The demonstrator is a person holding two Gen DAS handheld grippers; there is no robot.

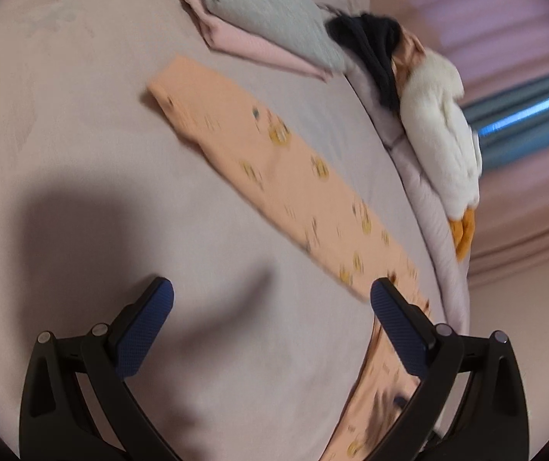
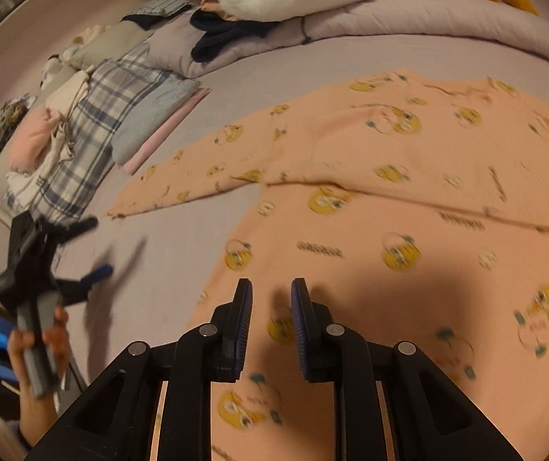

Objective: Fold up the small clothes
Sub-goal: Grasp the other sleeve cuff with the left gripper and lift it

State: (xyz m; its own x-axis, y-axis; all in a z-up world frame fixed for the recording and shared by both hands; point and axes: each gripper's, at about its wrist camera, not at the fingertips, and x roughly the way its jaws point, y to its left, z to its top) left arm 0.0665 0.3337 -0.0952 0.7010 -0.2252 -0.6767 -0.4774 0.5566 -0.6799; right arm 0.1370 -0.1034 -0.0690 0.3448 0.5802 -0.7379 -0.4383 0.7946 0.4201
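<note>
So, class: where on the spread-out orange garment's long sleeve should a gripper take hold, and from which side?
Grip the orange garment at its sleeve cuff: it lies flat with a free edge on the bed sheet. Come low from beyond the cuff end, probably with the open left gripper.

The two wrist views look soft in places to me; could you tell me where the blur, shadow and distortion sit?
Left wrist view: the orange garment is motion-smeared, its print unreadable; a heavy shadow falls on the sheet ahead of the left tool. Right wrist view: the right tool is sharp, the print softly blurred, the other tool at left streaked. Both views bow strongly at the edges.
</note>
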